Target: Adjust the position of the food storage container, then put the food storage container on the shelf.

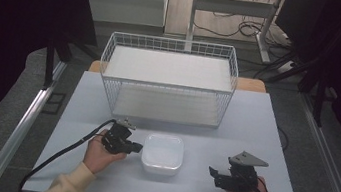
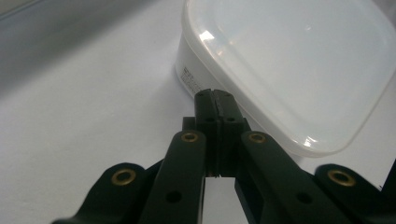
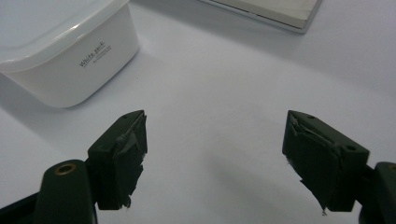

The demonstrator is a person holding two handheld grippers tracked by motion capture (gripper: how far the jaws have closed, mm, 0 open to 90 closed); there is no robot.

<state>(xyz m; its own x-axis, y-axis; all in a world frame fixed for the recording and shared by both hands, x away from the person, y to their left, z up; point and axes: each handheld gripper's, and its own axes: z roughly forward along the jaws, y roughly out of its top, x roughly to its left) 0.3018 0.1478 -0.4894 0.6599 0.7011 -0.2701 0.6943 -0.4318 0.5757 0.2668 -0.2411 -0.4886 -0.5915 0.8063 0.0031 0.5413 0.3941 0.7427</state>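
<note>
Centrally, lidded white container between left gripper, jaws together, right gripper jaws apart, wire basket behind.

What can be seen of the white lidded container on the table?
The white square plastic container with rounded corners sits upright on the pale table, in front of the white wire basket. A translucent lid covers it, closed. One side wall bears small print reading "White pack"; another carries a small label. The shut left gripper has its tips right at the rim; whether they touch it cannot be told. The open right gripper stays apart from it.
</note>
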